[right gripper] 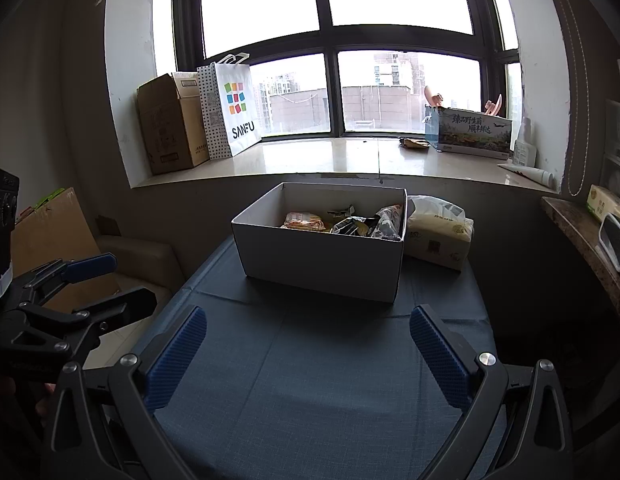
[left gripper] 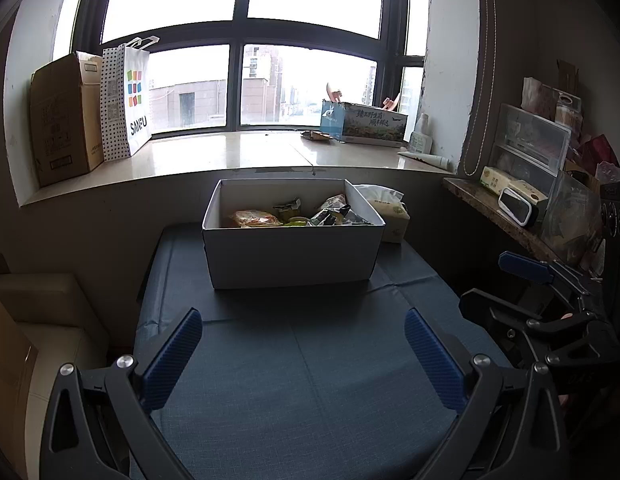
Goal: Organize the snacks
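Both sets of tongs gape empty — left gripper (left gripper: 303,354), right gripper (right gripper: 308,354) — over bare blue table (left gripper: 310,380); beyond, white box (left gripper: 290,256) holds snack packets (left gripper: 258,219).

A white open-topped box (left gripper: 290,256) stands upright at the far end of the desk (left gripper: 310,360). Inside lie snack packets: an orange-yellow packet (left gripper: 257,219) flat at the left, and dark crinkled foil wrappers (left gripper: 329,216) heaped toward the right.

Daylight floods in through the window (left gripper: 238,40), upper panes blown out white. The sill (left gripper: 230,152) carries glare. The room's sides fall dim, frame corners black, straight lines bowing by fisheye. Focus sharp.
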`<state>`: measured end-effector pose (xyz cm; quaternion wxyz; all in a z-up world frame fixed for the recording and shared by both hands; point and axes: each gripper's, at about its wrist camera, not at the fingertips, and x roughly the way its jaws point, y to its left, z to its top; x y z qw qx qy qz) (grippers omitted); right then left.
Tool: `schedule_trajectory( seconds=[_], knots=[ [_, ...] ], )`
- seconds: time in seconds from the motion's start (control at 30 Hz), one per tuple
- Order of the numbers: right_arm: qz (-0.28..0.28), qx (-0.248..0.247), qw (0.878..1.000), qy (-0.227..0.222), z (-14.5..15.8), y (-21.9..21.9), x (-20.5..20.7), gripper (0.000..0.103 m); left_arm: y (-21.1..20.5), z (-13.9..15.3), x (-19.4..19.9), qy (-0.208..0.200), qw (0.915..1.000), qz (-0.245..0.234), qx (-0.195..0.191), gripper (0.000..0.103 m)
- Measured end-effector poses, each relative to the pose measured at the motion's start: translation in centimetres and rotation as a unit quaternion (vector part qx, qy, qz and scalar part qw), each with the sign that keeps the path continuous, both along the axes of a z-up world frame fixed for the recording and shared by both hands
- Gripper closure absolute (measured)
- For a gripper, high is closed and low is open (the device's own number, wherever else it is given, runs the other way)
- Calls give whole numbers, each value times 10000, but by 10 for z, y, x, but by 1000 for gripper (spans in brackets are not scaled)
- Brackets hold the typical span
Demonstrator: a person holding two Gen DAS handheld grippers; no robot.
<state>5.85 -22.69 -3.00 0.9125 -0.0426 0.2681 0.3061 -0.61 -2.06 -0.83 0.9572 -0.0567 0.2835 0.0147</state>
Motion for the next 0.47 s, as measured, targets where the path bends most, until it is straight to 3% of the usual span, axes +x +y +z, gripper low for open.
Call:
schedule_trajectory(
  seconds=[0.47],
  knots=[
    [11, -4, 10000, 6, -1, 0, 0, 0, 0, -3, -3, -45, 10000, -33, 10, 0]
  ],
)
